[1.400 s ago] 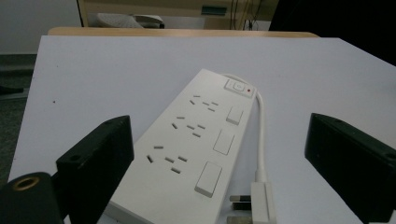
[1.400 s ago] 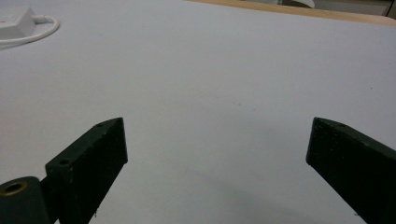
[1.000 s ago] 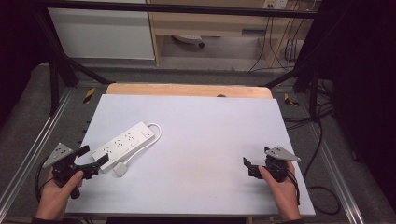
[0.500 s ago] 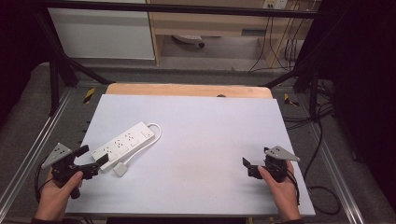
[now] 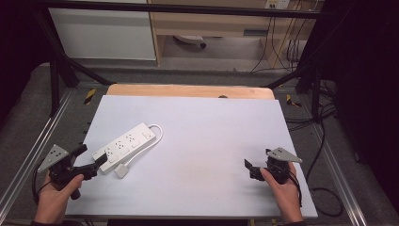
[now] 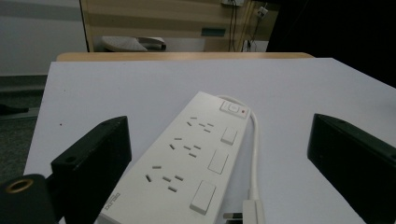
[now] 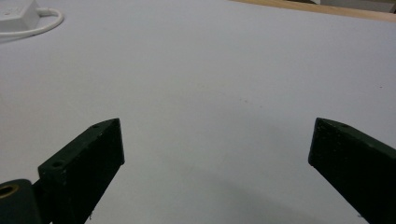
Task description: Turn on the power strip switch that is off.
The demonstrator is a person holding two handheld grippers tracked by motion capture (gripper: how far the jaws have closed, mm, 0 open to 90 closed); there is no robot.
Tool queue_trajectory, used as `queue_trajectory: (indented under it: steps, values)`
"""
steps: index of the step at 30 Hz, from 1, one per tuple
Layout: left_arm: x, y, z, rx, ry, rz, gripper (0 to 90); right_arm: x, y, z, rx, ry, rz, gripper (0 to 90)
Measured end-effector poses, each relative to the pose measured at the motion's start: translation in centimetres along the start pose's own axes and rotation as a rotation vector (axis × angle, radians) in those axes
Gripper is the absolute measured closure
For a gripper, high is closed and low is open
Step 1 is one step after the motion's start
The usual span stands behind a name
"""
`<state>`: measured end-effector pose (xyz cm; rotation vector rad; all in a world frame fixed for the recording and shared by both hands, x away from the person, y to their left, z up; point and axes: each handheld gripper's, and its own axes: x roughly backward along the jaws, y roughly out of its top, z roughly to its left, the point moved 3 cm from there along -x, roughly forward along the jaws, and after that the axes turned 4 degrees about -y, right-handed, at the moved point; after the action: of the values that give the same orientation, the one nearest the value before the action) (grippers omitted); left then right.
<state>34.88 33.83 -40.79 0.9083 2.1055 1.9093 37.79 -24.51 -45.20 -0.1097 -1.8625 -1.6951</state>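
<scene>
Showing the power strip's (image 6: 187, 163) switches, left gripper view.

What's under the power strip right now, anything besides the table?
The power strip lies flat on the white table, its cord looping beside it to the plug. Whatever lies beneath its body is covered.

Smooth white plastic power strip (image 6: 187, 158) on a matt white table (image 5: 211, 141).
</scene>
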Motion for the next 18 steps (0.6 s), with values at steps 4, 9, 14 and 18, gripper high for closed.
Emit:
queue_trajectory:
  steps: [4,9,14,18]
  values:
    - [0.08,0.22,-0.16,-0.016,0.005,-0.009,7.0,0.03,0.02,-0.03,-0.008,0.004,-0.003,4.2]
    - [0.13,0.5,-0.33,-0.019,0.012,-0.024,7.4,0.15,0.06,-0.2,-0.022,0.0,-0.01,4.4]
    - [-0.01,0.75,-0.59,-0.012,0.017,-0.031,8.3,0.04,-0.01,-0.18,-0.016,-0.003,-0.005,3.6]
    - [-0.1,0.95,-0.82,-0.008,0.007,-0.032,7.2,0.06,-0.01,-0.17,-0.02,-0.002,-0.004,3.2]
